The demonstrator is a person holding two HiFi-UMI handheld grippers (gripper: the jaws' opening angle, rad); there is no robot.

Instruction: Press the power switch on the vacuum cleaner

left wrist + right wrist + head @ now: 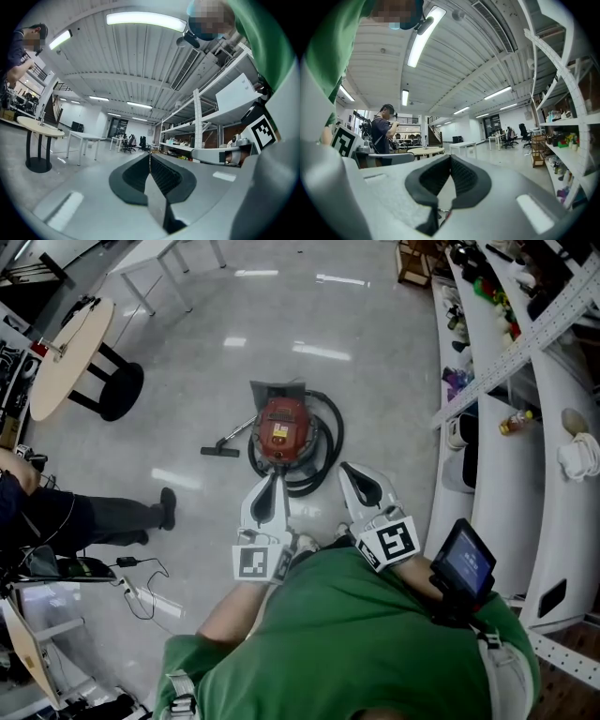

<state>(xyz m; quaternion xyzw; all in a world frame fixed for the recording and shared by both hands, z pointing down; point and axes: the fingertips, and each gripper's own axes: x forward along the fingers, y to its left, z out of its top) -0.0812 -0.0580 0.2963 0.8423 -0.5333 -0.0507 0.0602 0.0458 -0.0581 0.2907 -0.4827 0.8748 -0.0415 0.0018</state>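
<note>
In the head view a red canister vacuum cleaner point(283, 427) stands on the grey floor, ringed by its black hose point(328, 442). Its floor nozzle point(220, 452) lies to the left. My left gripper point(274, 476) hangs just short of the vacuum's near side, above the hose, shut and holding nothing. My right gripper point(345, 468) is level with it to the right, beside the hose loop, also shut and holding nothing. Both gripper views look out across the room, with the left gripper point(150, 157) and right gripper point(450, 158) pads pressed together. Neither shows the vacuum.
Metal shelving point(525, 381) with bottles and boxes runs along the right. At the left are a round wooden table point(66, 357) on a black base and a person's leg and shoe point(141, 515). Cables and a power strip point(150, 598) lie at lower left.
</note>
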